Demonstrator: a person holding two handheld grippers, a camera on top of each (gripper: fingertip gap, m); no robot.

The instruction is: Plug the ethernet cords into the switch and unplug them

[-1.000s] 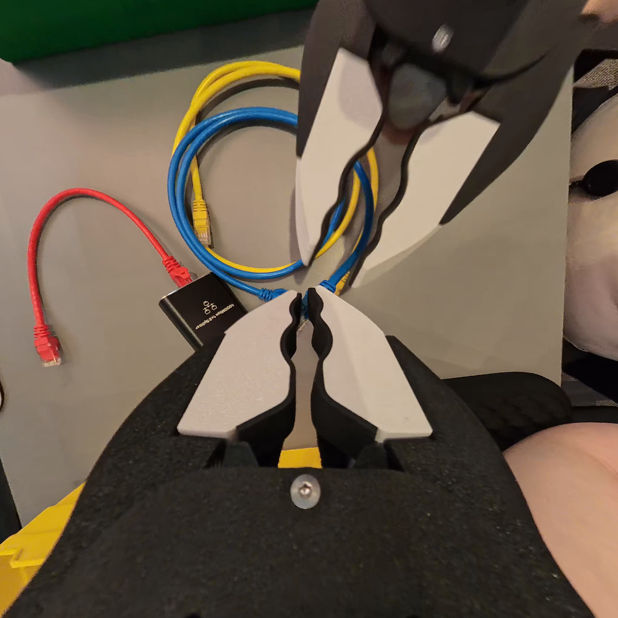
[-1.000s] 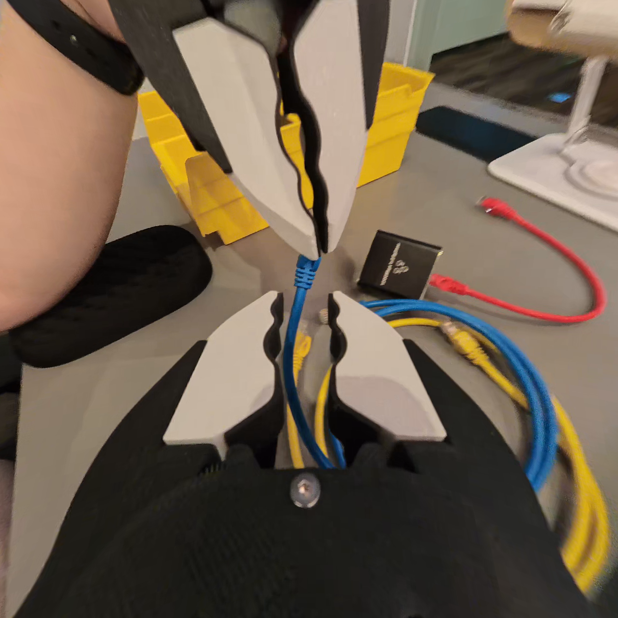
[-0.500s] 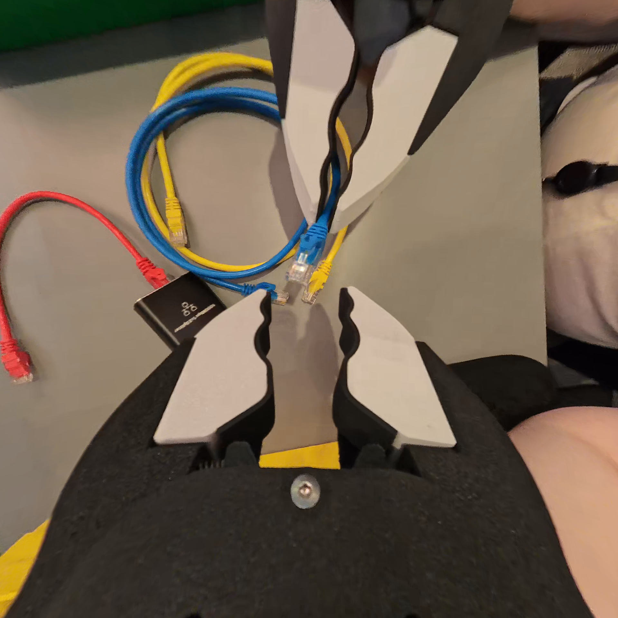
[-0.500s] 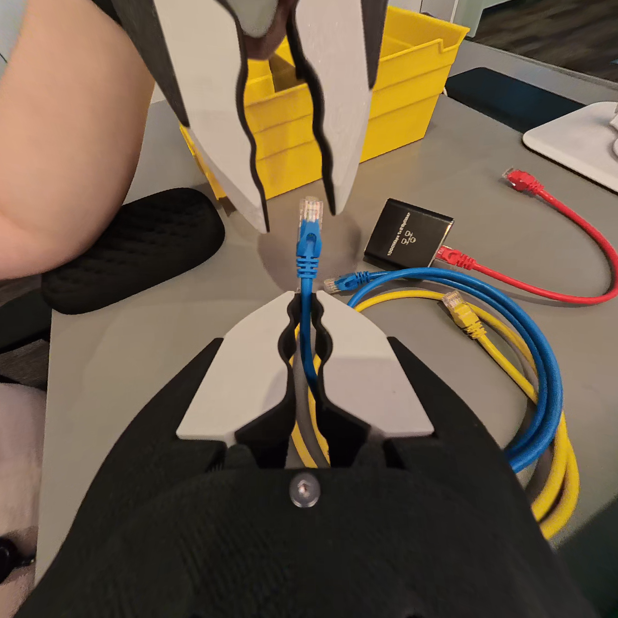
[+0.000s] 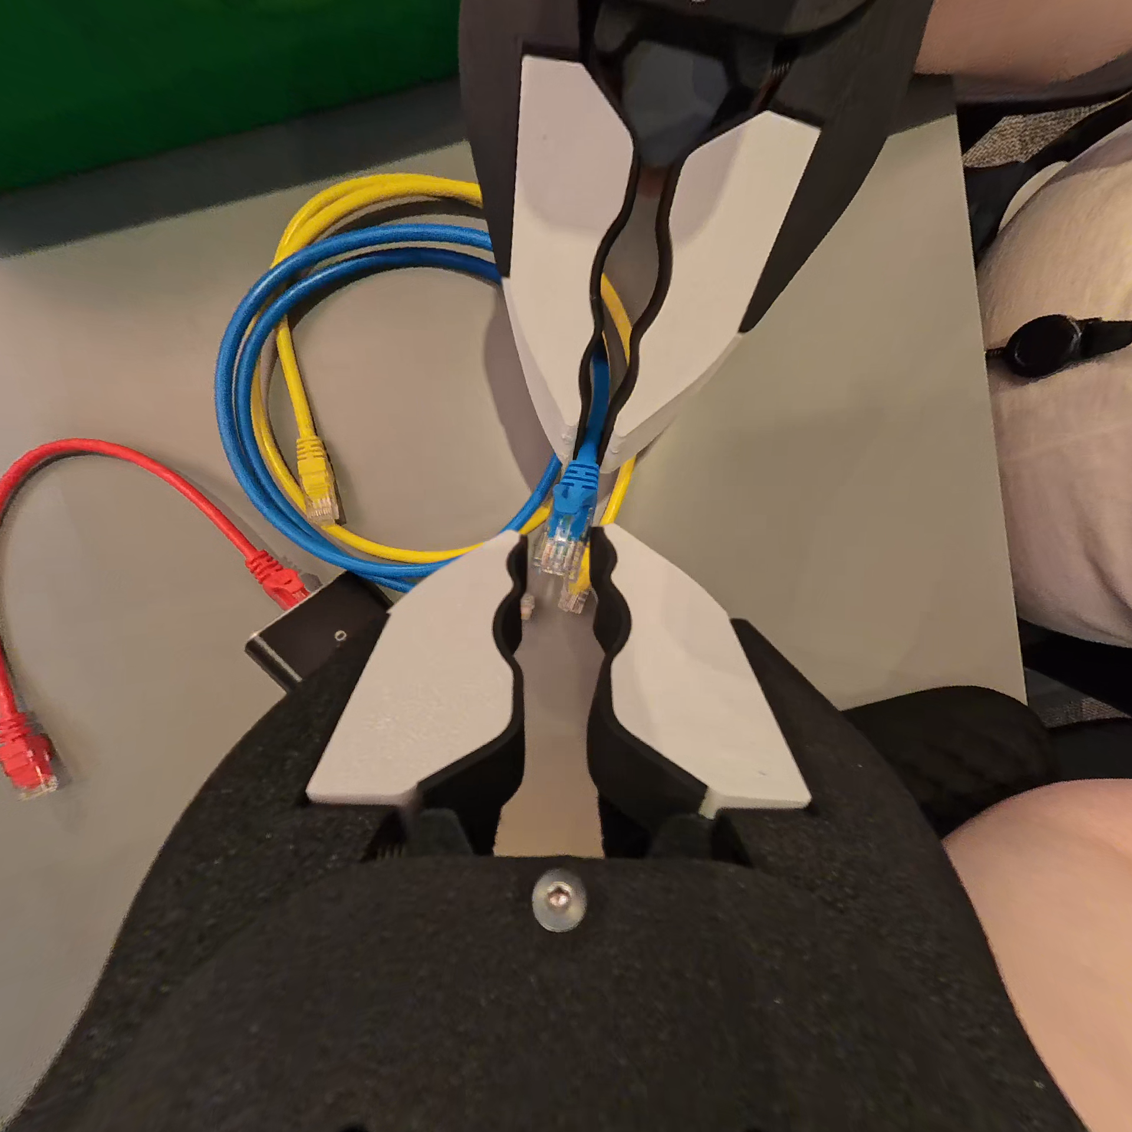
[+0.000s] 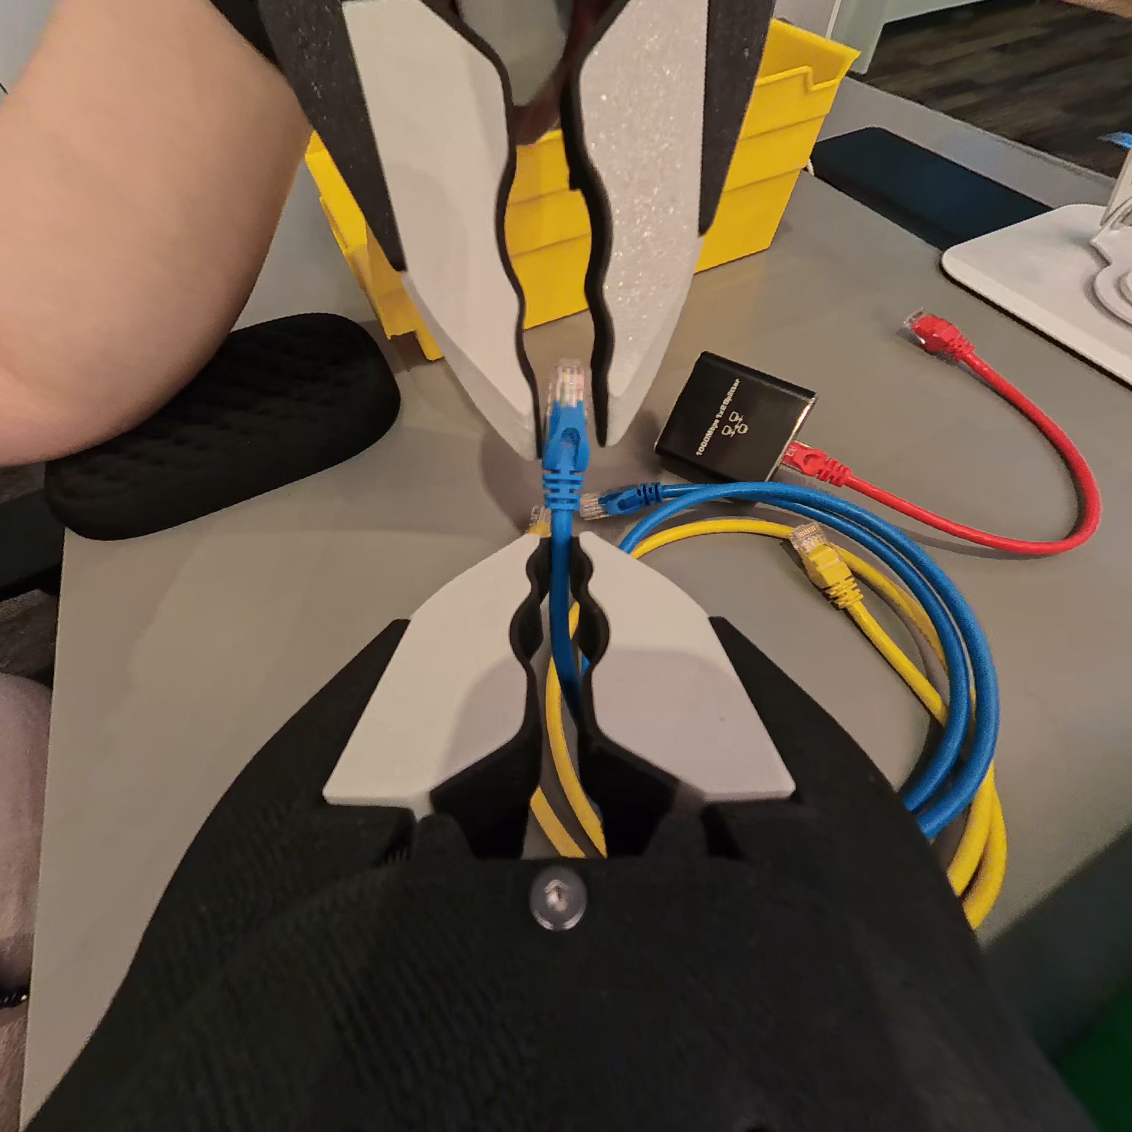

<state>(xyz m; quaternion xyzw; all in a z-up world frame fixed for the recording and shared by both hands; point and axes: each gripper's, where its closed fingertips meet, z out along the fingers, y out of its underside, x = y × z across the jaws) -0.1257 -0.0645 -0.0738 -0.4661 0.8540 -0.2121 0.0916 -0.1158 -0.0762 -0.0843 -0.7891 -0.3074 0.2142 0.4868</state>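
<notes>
The blue cord [image 6: 560, 588] runs lengthwise between the right gripper [image 6: 558, 539] fingers, which are clenched on it just behind the plug [image 6: 563, 429]. The plug points straight away, above the grey table [image 6: 306, 582], into the left gripper [image 5: 560, 545]. The left gripper's fingers stand partly apart around the plug tip; the left finger is clear, contact on the right unclear. The black switch [image 6: 735, 416] lies nearby, a red cord [image 6: 980, 520] plugged in.
</notes>
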